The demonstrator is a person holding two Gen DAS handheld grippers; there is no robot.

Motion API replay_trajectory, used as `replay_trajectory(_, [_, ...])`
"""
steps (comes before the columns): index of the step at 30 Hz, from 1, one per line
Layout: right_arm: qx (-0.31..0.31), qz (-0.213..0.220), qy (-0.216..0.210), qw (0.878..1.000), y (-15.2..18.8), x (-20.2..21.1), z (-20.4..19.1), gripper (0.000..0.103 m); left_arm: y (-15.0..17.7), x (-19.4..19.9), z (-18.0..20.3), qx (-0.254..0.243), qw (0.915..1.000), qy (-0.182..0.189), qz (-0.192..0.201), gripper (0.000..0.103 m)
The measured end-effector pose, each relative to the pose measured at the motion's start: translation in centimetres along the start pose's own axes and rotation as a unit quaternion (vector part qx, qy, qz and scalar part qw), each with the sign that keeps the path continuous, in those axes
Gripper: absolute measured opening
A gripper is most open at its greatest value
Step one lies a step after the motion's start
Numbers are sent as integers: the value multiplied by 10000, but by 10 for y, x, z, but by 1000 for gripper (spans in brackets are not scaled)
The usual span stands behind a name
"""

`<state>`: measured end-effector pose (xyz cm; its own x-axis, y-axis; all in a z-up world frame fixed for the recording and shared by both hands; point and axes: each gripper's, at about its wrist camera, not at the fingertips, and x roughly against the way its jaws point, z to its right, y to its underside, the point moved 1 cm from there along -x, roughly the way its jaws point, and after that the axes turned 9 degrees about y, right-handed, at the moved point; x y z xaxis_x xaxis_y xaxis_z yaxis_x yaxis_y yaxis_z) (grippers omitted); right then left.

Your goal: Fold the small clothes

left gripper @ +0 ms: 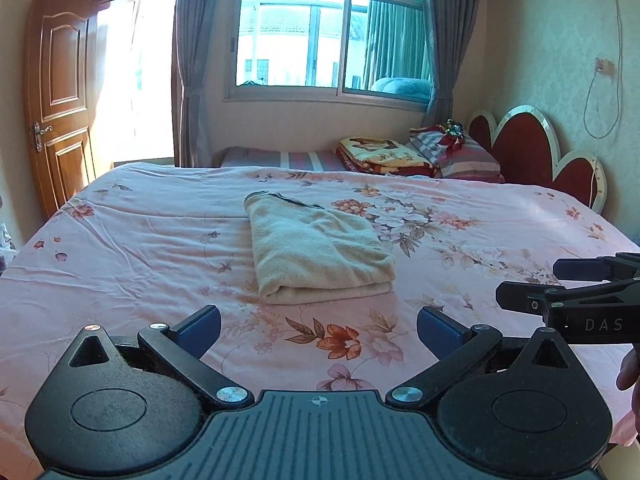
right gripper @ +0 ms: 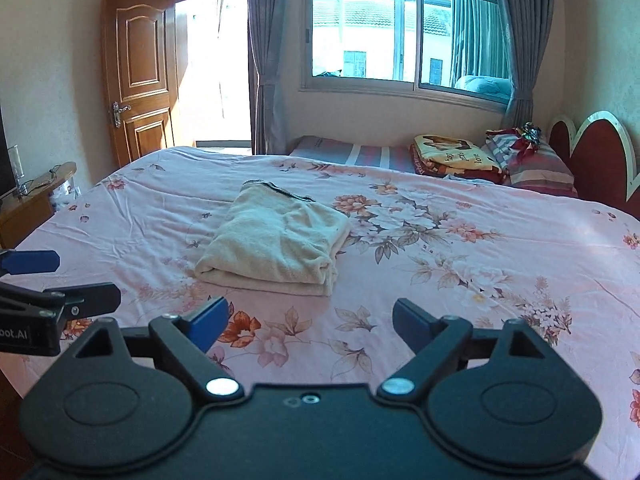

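A cream garment lies folded in a thick rectangle on the pink floral bedspread, with a dark trimmed edge on its far side. My left gripper hovers over the bed's near part, short of the garment, open with nothing between its blue pads. My right gripper is likewise open and empty, short of the garment and a little to its right. Each gripper shows in the other's view: the right gripper at the right edge, the left gripper at the left edge.
At the bed's far right lie a folded patterned blanket, striped pillows and a red heart-shaped headboard. A wooden door stands open at the left, by a curtained window. A small side table sits left of the bed. A hand shows at the right edge.
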<state>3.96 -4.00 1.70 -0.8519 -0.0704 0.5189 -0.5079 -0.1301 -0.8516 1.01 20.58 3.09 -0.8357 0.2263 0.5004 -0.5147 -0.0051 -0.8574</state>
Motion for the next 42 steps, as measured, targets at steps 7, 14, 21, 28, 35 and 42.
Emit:
replay_trajectory(7, [107, 15, -19, 9999, 6, 8, -12, 89, 6, 7, -5, 74, 10000, -23, 6, 103])
replay_trajectory(14, [239, 121, -16, 9996, 4, 9, -18, 89, 9, 9, -10, 165, 9998, -85, 6, 103])
replay_trajectory(21, [222, 90, -8, 9997, 5, 8, -15, 89, 9, 6, -6, 139, 9999, -68, -17, 103])
replay_trajectory(28, [144, 124, 65, 9998, 4, 7, -7, 89, 7, 1, 0, 55, 10000, -37, -31, 103])
replay_trajectory(35, [123, 120, 95, 9998, 3, 4, -2, 89, 6, -2, 2, 17, 10000, -37, -63, 103])
replay_trajectory(42, [124, 83, 87, 9999, 4, 1, -3, 90, 4, -4, 3, -10, 10000, -16, -54, 103])
